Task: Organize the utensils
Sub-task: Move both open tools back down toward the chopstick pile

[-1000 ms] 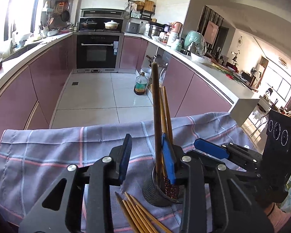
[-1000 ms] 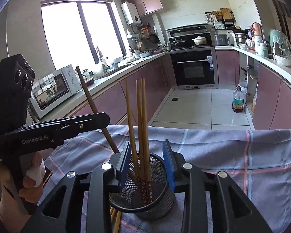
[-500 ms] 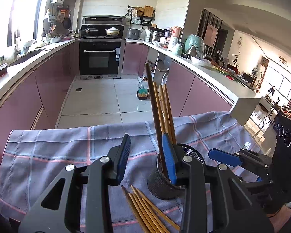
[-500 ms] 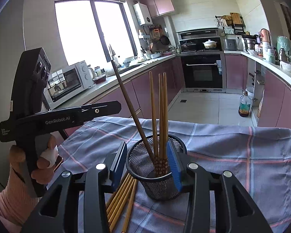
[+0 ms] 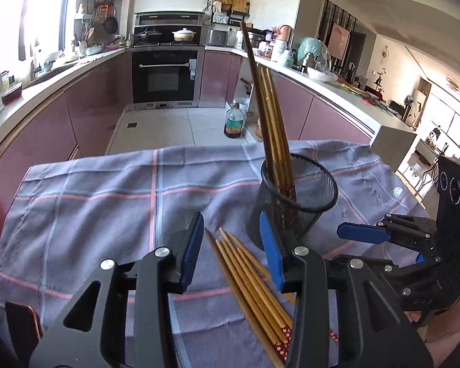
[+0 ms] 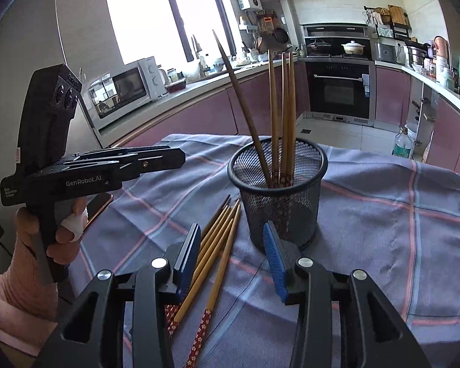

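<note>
A black mesh holder [image 5: 294, 202] [image 6: 279, 190] stands upright on the checked cloth and holds several chopsticks [image 5: 270, 116] [image 6: 282, 113], one darker and leaning left. Several loose bamboo chopsticks [image 5: 248, 279] [image 6: 214, 251] with red patterned ends lie on the cloth beside the holder. My left gripper [image 5: 233, 248] is open and empty, hovering over the loose chopsticks' tips. My right gripper [image 6: 233, 254] is open and empty, just short of the holder, above the loose chopsticks. The right gripper shows at the right in the left wrist view [image 5: 362, 233], the left gripper at the left in the right wrist view [image 6: 168, 156].
The grey-blue checked cloth [image 5: 107, 208] [image 6: 383, 214] covers the table. A phone [image 6: 98, 205] lies on it at the left, near the left hand. Beyond the table's far edge are the kitchen floor, purple cabinets and an oil bottle [image 5: 233, 124].
Both grippers have pulled back and away from the holder. The dark chopstick that stood between the left fingers now rests free in the holder. The loose chopsticks now lie under both grippers.
</note>
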Available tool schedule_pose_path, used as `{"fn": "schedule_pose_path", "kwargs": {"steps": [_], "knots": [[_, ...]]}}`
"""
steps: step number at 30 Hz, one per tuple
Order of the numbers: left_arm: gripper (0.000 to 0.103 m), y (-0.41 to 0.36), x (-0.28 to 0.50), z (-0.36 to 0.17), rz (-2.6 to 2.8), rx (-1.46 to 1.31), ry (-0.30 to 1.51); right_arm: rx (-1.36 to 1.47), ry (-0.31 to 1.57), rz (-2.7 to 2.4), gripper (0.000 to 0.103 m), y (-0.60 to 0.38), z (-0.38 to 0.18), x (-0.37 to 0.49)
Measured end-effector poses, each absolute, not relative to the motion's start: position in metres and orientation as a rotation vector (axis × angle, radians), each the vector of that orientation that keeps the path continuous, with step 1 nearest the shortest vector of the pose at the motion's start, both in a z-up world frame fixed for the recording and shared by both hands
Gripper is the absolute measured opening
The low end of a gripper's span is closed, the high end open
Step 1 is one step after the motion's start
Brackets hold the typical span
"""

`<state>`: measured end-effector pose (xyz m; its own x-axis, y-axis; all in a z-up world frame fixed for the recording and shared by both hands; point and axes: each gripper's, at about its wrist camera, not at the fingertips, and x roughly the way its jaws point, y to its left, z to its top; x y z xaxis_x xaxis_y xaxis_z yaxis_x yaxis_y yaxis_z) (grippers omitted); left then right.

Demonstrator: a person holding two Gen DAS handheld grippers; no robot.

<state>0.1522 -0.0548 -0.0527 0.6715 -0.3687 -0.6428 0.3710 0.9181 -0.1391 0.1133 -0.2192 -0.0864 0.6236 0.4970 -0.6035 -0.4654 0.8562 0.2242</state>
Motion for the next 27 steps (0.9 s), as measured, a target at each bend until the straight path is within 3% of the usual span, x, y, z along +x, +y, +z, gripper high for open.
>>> {"fn": "schedule_pose_path", "kwargs": {"steps": [12, 27], "knots": [[0.038, -0.045, 0.128, -0.124, -0.397, 0.005, 0.892, -0.015, 0.856, 0.573, 0.04, -0.187, -0.123, 0.116], [0.036, -0.065, 0.131, -0.137, -0.403, 0.065, 0.932, -0.036, 0.919, 0.527, 0.03, -0.178, -0.141, 0.124]]}}
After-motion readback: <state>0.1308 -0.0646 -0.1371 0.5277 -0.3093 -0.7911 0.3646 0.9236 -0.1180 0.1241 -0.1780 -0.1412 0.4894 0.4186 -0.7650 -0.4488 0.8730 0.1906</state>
